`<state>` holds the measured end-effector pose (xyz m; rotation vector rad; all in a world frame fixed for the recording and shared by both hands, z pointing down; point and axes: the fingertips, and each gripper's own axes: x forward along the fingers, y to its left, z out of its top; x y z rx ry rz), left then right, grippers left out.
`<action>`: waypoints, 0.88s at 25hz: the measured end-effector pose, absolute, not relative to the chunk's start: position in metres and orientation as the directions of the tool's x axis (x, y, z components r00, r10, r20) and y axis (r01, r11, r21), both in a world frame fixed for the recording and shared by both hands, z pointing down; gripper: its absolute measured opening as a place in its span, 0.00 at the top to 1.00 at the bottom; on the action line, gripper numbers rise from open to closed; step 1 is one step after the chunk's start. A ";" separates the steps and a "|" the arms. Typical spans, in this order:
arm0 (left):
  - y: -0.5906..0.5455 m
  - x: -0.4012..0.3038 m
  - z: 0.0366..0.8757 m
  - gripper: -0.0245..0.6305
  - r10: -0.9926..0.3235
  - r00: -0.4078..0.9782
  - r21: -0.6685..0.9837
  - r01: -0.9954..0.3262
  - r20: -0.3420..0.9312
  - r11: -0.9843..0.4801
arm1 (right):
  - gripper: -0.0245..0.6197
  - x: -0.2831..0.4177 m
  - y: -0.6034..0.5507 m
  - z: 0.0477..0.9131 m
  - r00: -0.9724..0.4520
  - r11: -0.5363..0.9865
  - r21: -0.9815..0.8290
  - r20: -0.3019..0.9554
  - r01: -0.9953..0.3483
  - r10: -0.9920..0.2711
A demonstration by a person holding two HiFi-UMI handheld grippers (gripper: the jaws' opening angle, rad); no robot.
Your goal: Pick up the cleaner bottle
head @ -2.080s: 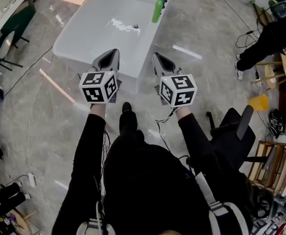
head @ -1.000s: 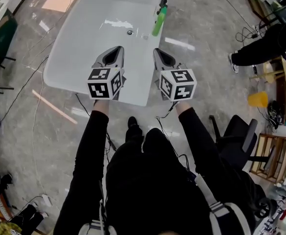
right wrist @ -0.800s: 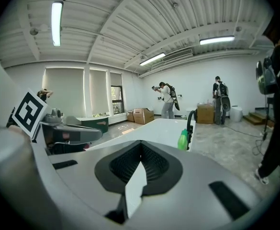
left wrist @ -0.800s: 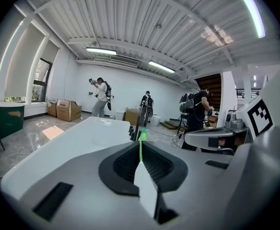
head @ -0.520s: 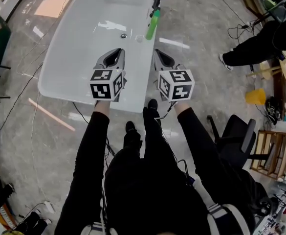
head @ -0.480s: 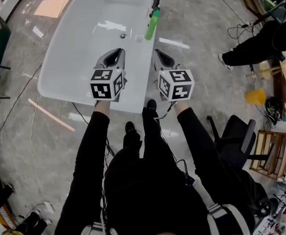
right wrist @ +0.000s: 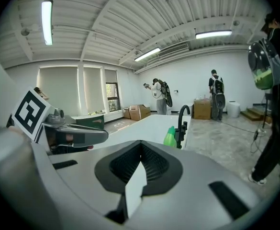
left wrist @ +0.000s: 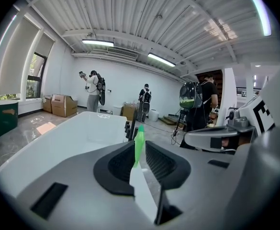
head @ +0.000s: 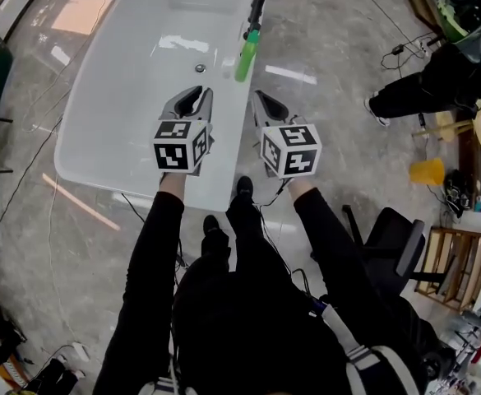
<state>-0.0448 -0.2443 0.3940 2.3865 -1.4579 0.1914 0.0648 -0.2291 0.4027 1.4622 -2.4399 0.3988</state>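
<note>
Left gripper (head: 197,94) fingers (left wrist: 113,169) opening on nothing, right gripper (head: 259,96) fingers (right wrist: 124,169) closed, empty — cleaner bottle (head: 245,53) ahead on bathtub (head: 100,97).

The white bathtub (head: 117,113) looks smooth and glossy, the grey floor (head: 330,56) polished (marble-like, mirroring lamps), the green cleaner bottle (head: 245,54) shiny plastic.
</note>
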 end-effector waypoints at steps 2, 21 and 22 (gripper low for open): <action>-0.255 -0.038 0.397 0.84 -0.836 0.464 0.214 -0.884 0.294 -0.416 | 0.96 0.069 -0.238 0.405 -0.458 0.458 -0.094 0.371 -0.884 -0.808; -0.333 0.017 0.456 0.68 -0.772 0.487 0.194 -0.873 0.409 -0.448 | 0.96 0.106 -0.303 0.435 -0.432 0.432 -0.102 0.424 -0.896 -0.796; -0.336 0.022 0.463 0.68 -0.763 0.491 0.191 -0.870 0.419 -0.455 | 0.96 0.109 -0.306 0.439 -0.430 0.430 -0.104 0.431 -0.897 -0.793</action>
